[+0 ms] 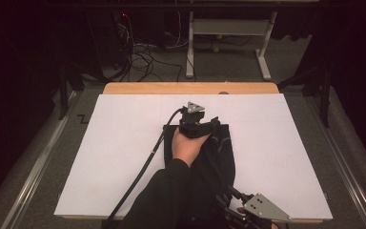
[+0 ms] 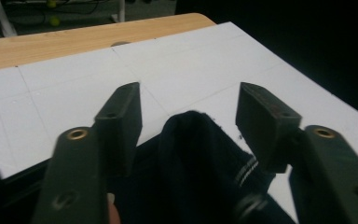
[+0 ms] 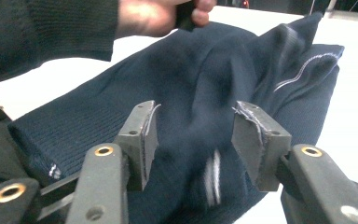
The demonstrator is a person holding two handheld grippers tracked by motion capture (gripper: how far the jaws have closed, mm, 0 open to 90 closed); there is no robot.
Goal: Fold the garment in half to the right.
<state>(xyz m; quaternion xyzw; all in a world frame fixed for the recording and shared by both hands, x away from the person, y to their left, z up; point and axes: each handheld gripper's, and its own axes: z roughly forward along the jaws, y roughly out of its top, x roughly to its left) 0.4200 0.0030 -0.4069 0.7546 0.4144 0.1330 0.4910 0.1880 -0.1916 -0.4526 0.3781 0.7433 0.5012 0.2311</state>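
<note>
A dark navy knitted garment (image 1: pixel 219 152) with thin pale stripes lies bunched on the white board (image 1: pixel 119 143), running from the middle toward the near edge. My left gripper (image 1: pixel 208 123) sits at its far end. In the left gripper view the jaws (image 2: pixel 190 100) stand apart, and a raised fold of the garment (image 2: pixel 191 158) sits between them, untouched by the pads. My right gripper (image 1: pixel 226 200) is at the garment's near end. Its jaws (image 3: pixel 196 114) are also spread, with the cloth (image 3: pixel 191 70) lying loose between and beyond them. The other hand (image 3: pixel 154 16) shows at the top of the right gripper view.
The white board rests on a wooden table whose far edge (image 1: pixel 190 88) shows. The left gripper's black cable (image 1: pixel 143 171) trails across the board to the near edge. Beyond the table stand a white desk frame (image 1: pixel 190 47) and loose cables on the floor (image 1: pixel 138 57).
</note>
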